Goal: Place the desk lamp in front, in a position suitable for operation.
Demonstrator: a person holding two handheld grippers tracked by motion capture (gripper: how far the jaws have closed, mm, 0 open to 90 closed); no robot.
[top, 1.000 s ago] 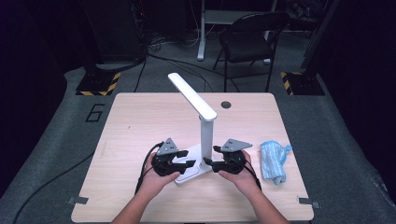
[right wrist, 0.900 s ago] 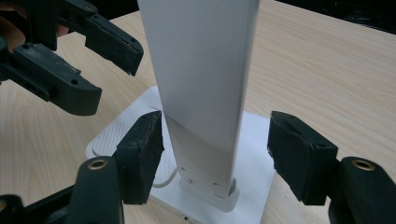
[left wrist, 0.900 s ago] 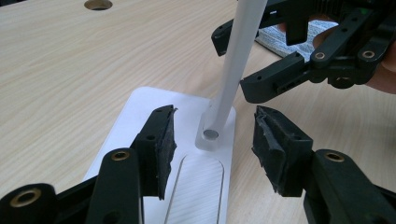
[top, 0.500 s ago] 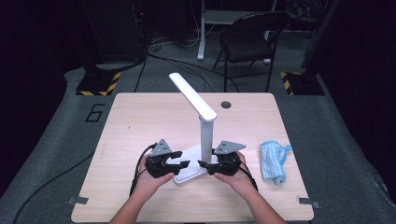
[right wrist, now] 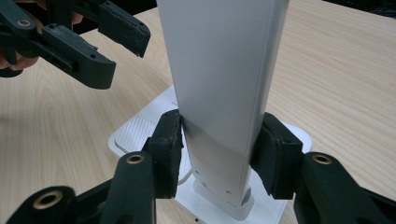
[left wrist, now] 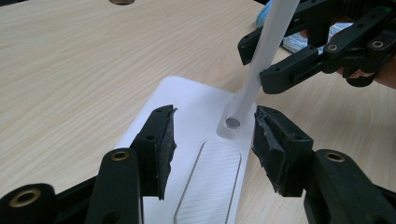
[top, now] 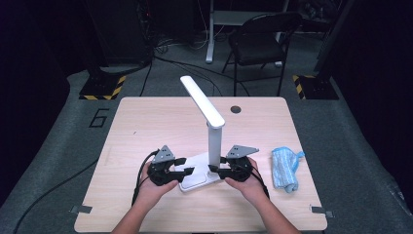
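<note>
A white desk lamp stands on the wooden table [top: 146, 122], with a flat base [top: 195, 179], an upright post [top: 213, 144] and a slanted head [top: 202, 100]. My right gripper [top: 217, 165] comes in from the right. Its jaws have just been closing, and in the right gripper view both pads press the post [right wrist: 219, 60] low down, so my right gripper [right wrist: 219, 144] is shut on it. My left gripper [top: 184, 165] hovers open over the base's left end. In the left gripper view my left gripper [left wrist: 212, 142] has its pads apart above the base [left wrist: 187, 105], touching nothing.
A crumpled blue cloth [top: 285, 168] lies on the table to the right of my right hand. A round cable hole [top: 235, 109] sits near the far edge. A black folding chair [top: 258, 44] stands on the floor beyond the table.
The right gripper's jaws have closed in on the lamp's post. The left hand has drifted slightly to the left, with its jaws unchanged.
</note>
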